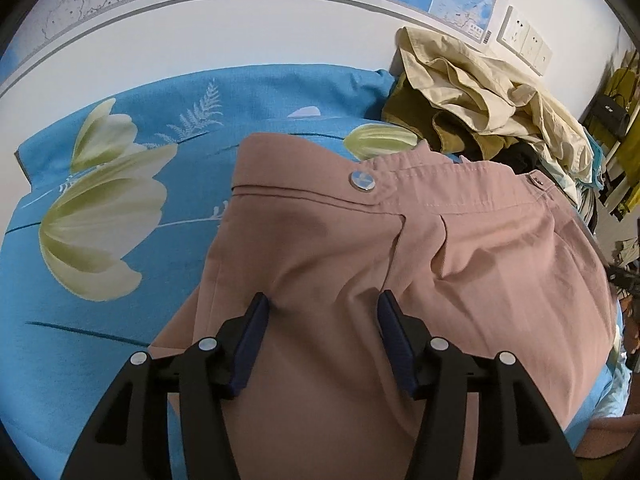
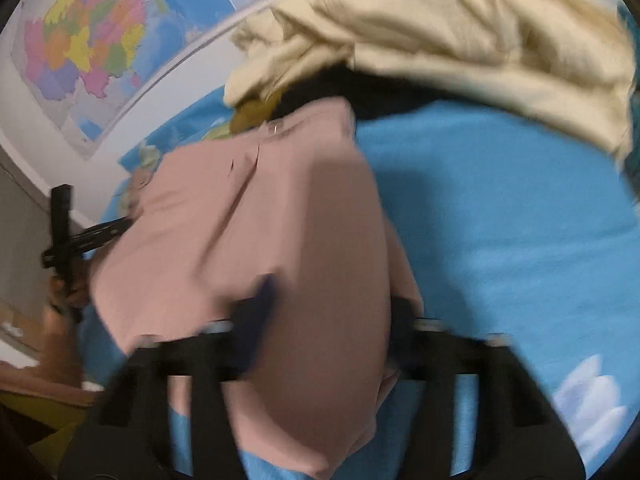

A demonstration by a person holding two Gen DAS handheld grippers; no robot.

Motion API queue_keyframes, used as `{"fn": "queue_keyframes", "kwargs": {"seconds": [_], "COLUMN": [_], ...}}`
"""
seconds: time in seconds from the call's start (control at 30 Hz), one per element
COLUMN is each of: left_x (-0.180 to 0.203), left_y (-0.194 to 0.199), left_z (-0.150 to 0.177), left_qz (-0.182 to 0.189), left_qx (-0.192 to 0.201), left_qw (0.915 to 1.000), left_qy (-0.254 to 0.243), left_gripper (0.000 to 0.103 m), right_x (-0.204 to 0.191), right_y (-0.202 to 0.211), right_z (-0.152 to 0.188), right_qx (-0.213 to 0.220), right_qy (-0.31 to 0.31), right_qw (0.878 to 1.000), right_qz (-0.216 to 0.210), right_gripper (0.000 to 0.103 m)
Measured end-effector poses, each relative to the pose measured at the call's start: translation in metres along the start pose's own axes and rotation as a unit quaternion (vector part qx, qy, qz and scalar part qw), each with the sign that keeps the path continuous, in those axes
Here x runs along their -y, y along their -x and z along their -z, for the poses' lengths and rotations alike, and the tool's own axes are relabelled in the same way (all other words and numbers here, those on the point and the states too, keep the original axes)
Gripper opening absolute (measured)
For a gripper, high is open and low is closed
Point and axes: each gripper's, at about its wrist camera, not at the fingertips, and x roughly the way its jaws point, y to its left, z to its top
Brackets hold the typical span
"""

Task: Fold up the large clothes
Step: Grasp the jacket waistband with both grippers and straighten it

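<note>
Pink trousers [image 1: 400,264] lie on the blue bedsheet [image 1: 120,208], waistband away from both tongs; left gripper [image 1: 322,304] released, astride the cloth; right gripper [image 2: 332,300] blurred, grip indeterminate.

A blue floral bedsheet [image 1: 120,208] is being spread across the whole work surface and is taken here as the landmark. Behind its far edge a white wall [image 1: 240,40] is being shown, and on that wall a coloured map [image 2: 92,48] is being displayed above the sheet. A set of white wall sockets [image 1: 524,40] is being seen on the wall beyond the sheet's far right corner. Past the sheet's right side some dark and yellow items are being glimpsed, too small to be identified.
</note>
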Motion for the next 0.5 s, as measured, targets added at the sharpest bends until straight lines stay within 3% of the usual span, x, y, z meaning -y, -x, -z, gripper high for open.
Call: {"fn": "queue_keyframes", "kwargs": {"seconds": [0.03,0.07,0.17,0.23,0.4,0.5], "left_x": [-0.001,-0.002,-0.001,-0.001,0.002,0.006], "left_y": [-0.001,0.000,0.007,0.015,0.038,0.051], "left_z": [-0.001,-0.002,-0.002,0.001,0.015,0.026], "left_qz": [0.002,0.000,-0.011,-0.016,-0.028,-0.048], "left_qx": [-0.002,-0.006,0.001,0.007,0.021,0.030], "left_qw": [1.0000,0.9999,0.9999,0.9998,0.9994,0.9983], "left_qy": [0.004,0.009,0.009,0.009,0.002,-0.010], "left_gripper": [0.056,0.056,0.055,0.056,0.059,0.065], "right_x": [0.002,0.004,0.006,0.005,0.004,0.008], "right_y": [0.001,0.003,0.016,0.012,-0.014,-0.007], "right_z": [-0.001,-0.004,-0.020,-0.029,-0.021,-0.017], "right_qx": [0.006,0.014,0.053,0.054,0.021,0.026], "right_qy": [-0.003,-0.006,-0.004,0.001,0.014,-0.001], "right_qw": [1.000,1.000,0.999,0.998,0.998,0.998], "right_qz": [-0.012,-0.022,-0.001,0.020,0.057,0.053], "right_gripper": [0.004,0.004,0.003,0.003,0.007,0.021]}}
